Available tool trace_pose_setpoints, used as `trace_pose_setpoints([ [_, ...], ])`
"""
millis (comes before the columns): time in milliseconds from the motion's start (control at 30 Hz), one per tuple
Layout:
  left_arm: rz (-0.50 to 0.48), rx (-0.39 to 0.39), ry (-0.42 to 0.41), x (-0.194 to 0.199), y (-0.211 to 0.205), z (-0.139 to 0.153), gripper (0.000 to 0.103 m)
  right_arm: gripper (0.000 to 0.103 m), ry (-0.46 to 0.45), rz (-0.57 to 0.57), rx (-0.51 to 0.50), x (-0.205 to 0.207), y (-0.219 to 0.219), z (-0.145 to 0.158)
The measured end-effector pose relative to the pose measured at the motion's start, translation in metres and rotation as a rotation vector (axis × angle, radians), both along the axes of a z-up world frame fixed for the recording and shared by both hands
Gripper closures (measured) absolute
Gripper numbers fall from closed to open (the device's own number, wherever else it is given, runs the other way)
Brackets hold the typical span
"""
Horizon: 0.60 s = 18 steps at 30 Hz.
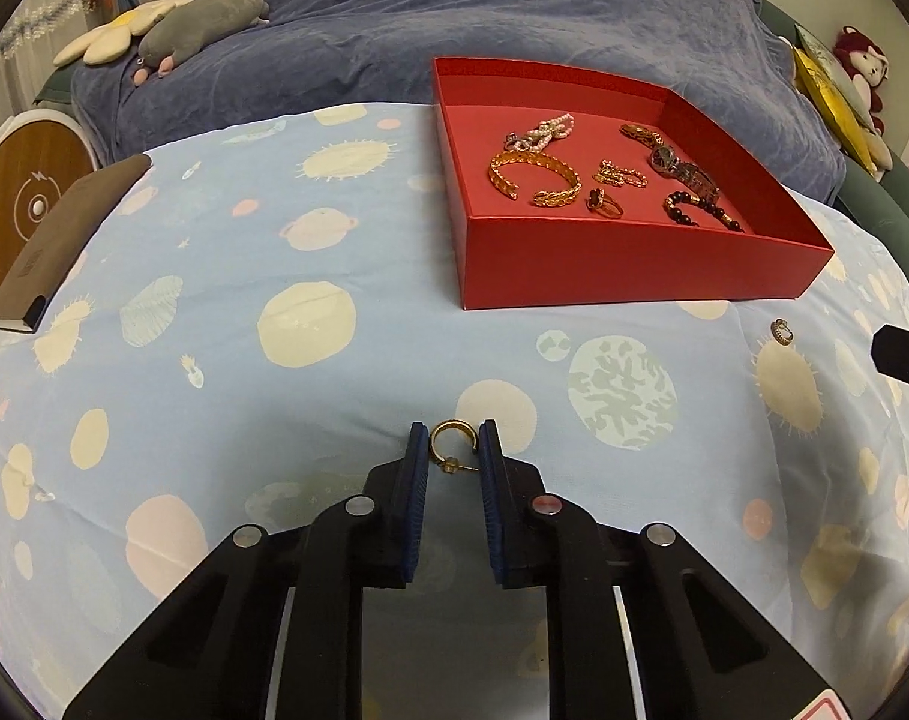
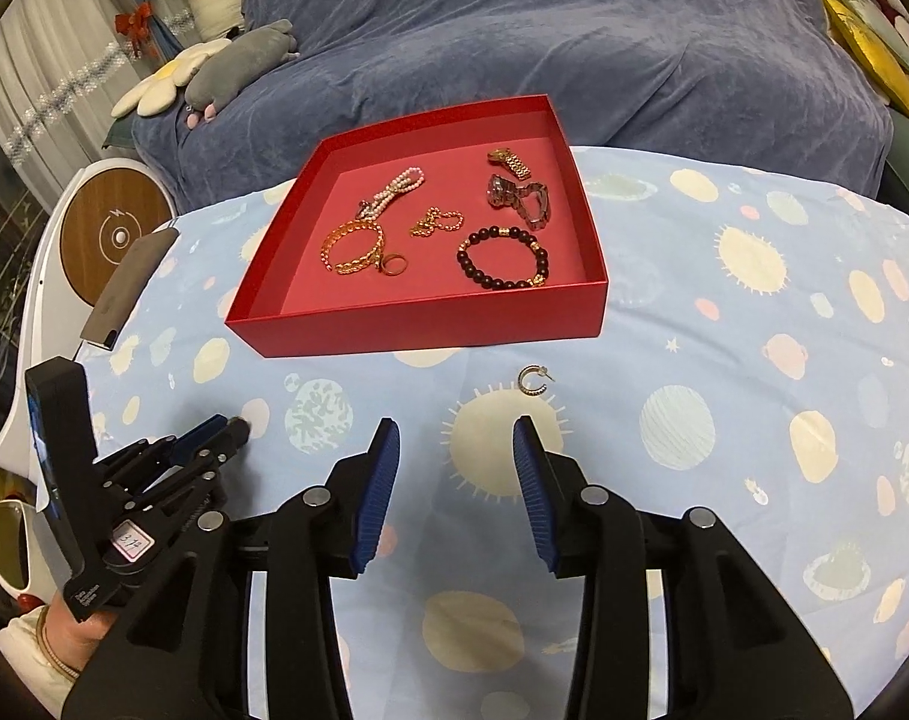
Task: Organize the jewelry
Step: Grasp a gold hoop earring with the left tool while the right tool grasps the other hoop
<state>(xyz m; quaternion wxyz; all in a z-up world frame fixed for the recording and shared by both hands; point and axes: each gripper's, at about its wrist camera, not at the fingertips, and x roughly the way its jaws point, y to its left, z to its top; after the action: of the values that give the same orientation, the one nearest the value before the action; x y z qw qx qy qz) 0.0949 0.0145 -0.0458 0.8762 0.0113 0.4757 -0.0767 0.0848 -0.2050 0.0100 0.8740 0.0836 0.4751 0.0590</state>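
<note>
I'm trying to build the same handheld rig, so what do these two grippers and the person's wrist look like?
Both the left gripper and the right gripper are matte black plastic linkages joined by round silver pins, with ribbed blue pads lining the fingers. One pin on the left gripper looks reddish. The left gripper's body carries a small white handwritten label. The wrist wears a pale cuff and a thin bracelet.

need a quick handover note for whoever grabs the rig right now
Left tongs: closed on a gold hoop earring lying on the cloth.
Right tongs: open, empty, short of the second hoop earring, which lies in front of the red box.
Done: bangle, ring, pearl piece, chain, watch and bead bracelet are in the box.
Left: move both earrings into the box.
</note>
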Motion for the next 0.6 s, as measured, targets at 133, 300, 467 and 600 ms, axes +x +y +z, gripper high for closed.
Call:
trace_pose_setpoints([
  [133, -0.010, -0.016, 0.004, -0.001, 0.001, 0.003, 0.089, 0.065, 0.020, -0.019, -0.028, 0.009, -0.006, -0.014],
  [300, -0.005, -0.050, -0.002, -0.002, 0.006, 0.011, 0.089, 0.065, 0.046, -0.045, -0.015, 0.023, -0.016, -0.032],
  [467, -0.007, -0.075, 0.003, -0.001, 0.010, 0.015, 0.089, 0.065, 0.057, -0.029, -0.046, 0.035, -0.011, -0.046],
  [600, -0.006, -0.098, 0.004, 0.002, 0.012, 0.018, 0.089, 0.065, 0.050, -0.019, -0.063, 0.042, -0.010, -0.050],
])
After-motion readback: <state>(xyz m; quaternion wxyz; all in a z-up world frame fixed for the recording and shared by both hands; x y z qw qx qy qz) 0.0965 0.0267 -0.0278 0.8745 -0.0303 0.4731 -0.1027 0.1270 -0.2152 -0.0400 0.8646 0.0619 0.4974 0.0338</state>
